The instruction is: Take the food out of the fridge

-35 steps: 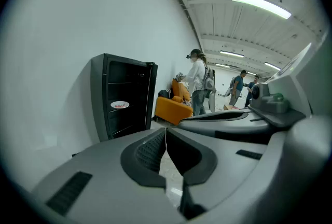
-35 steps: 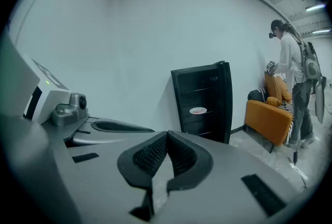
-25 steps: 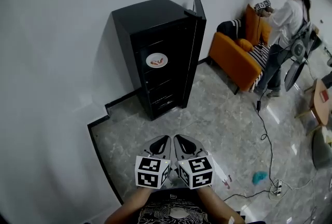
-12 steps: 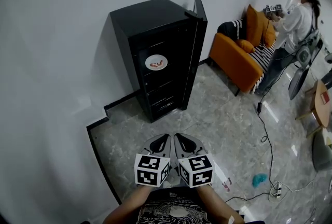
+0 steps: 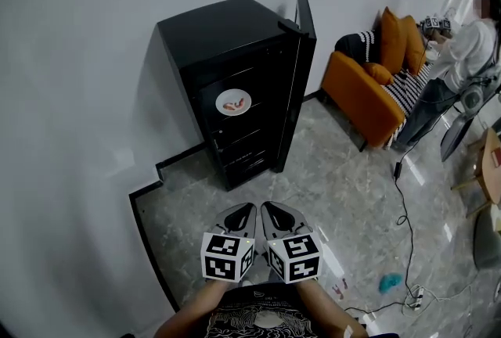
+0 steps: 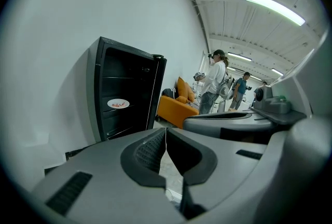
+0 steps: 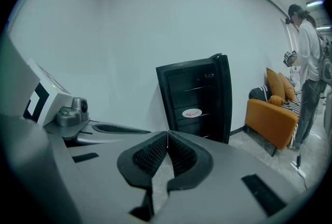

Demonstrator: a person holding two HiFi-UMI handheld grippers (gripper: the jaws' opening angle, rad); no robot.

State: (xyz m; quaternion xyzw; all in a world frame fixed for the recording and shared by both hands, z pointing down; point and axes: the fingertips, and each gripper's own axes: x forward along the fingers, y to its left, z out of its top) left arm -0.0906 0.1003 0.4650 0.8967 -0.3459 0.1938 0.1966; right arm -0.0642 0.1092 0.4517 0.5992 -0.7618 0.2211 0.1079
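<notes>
Grey plastic fills the near edge of what I see. My left hand-held gripper [image 6: 165, 130] has its two jaws pressed together at the tips, with nothing between the ribbed pads [image 6: 148, 151]. My right hand-held gripper [image 7: 167, 134] is the same: jaws closed tip to tip and empty. In the head view the two sit side by side, almost touching, just in front of my chest. Each has its black-and-white marker cube [image 5: 228, 257] nearest to me, and both point forward and a little downward over the grey marble floor [image 5: 337, 188]. Neither touches anything.

Further off, a black fridge [image 5: 227, 35] stands against the white wall [image 5: 86, 55]. Its door [image 5: 300, 86] is swung open on the right side, edge-on to me. Inside, on an upper shelf, a small white plate [image 5: 221, 103] carries the food [image 5: 235, 103], a few reddish-orange pieces that are too small for me to tell what they are. The plate is well apart from both hand-held grippers.

Beyond the fridge to the right, an orange sofa [image 5: 356, 90] with orange cushions sits near the wall. A person [image 5: 470, 55] in a white top stands at its far end. A dark cable [image 5: 409, 211] trails across the floor from beside the sofa, and a small teal thing [image 5: 389, 282] lies near it.
</notes>
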